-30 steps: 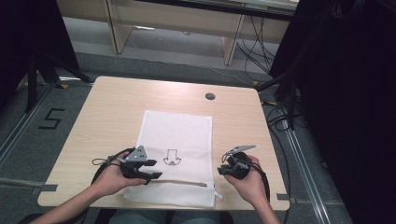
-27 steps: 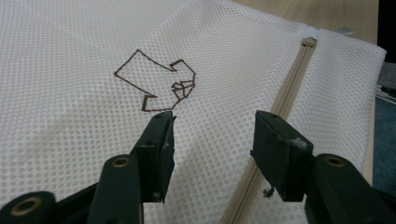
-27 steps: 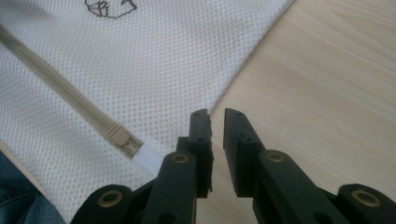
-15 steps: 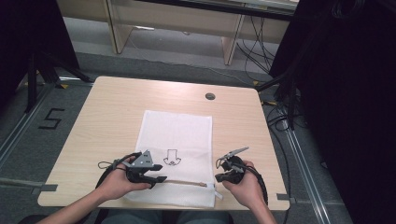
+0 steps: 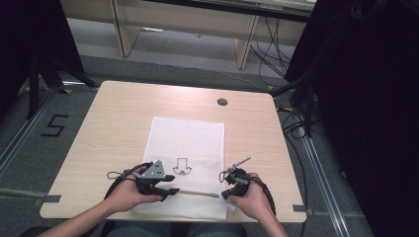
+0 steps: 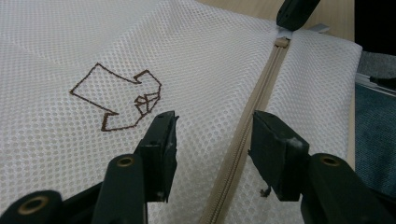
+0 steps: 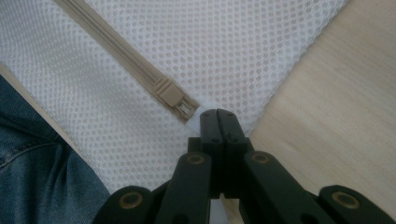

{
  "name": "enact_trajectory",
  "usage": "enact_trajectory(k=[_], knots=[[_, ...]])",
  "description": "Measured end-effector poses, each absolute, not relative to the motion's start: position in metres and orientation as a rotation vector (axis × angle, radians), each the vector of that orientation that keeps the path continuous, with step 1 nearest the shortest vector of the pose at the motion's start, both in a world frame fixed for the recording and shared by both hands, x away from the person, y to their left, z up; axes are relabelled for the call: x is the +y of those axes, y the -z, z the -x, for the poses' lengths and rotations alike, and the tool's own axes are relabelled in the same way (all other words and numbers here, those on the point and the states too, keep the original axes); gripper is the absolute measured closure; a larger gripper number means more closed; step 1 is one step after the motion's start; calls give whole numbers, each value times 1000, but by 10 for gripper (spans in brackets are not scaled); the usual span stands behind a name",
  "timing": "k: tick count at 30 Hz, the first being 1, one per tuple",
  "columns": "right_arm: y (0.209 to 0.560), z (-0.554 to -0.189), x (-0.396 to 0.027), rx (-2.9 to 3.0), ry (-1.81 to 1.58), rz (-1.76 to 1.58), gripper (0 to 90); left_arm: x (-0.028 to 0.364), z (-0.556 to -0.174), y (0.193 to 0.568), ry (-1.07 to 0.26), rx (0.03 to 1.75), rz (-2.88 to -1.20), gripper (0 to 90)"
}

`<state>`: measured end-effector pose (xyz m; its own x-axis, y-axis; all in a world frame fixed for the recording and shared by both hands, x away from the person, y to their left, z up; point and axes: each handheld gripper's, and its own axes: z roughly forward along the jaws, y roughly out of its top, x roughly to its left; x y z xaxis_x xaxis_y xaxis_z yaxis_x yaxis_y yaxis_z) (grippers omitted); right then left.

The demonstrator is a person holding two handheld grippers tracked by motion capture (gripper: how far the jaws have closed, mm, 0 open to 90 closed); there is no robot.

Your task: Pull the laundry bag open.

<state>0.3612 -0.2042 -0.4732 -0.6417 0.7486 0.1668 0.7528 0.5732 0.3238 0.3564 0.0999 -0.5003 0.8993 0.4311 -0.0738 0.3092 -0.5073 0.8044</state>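
Lying flat at the bench's [image 5: 123,113] near edge, white mesh bag [image 5: 190,143], long axis running away from the person, zipper [image 5: 197,193] crosswise. Left tongs [image 5: 170,190] spread, straddling the zipper, just opening further. Right tongs [image 5: 226,193] pressed together, pinching the zipper's end tab [image 7: 198,113]. Bare bench either side.
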Motion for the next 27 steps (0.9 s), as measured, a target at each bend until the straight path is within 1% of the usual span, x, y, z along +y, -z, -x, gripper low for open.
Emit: enact_trajectory(k=[3,4,5,9,10,12,13,18,20,22,27], knots=[[474,-360,-203,-2751,546,1367,900,100,-357,500,-181,522,-2145,501],[476,-361,-203,-2775,566,1325,900,100,-356,500,-169,524,-2137,500],[477,-361,-202,-2785,556,1324,900,101,-358,498,-175,493,-2157,499],[478,-362,-197,-2794,530,1316,900,94,-356,497,-106,521,-2116,484],[479,-361,-197,-2800,527,1318,900,92,-356,497,-119,512,-2119,482],[479,-361,-197,-2784,539,1335,900,85,-355,497,-105,500,-2100,484],[479,-361,-197,-2782,539,1332,900,83,-356,495,-105,483,-2119,485],[480,-362,-199,-2776,555,1328,900,67,-358,491,-90,458,-2113,508],[480,-362,-199,-2787,554,1313,900,62,-360,489,-65,435,-2131,521],[480,-361,-198,-2794,551,1321,900,53,-361,489,-73,429,-2119,530],[479,-361,-199,-2785,553,1322,900,35,-363,489,-80,404,-2165,580]])
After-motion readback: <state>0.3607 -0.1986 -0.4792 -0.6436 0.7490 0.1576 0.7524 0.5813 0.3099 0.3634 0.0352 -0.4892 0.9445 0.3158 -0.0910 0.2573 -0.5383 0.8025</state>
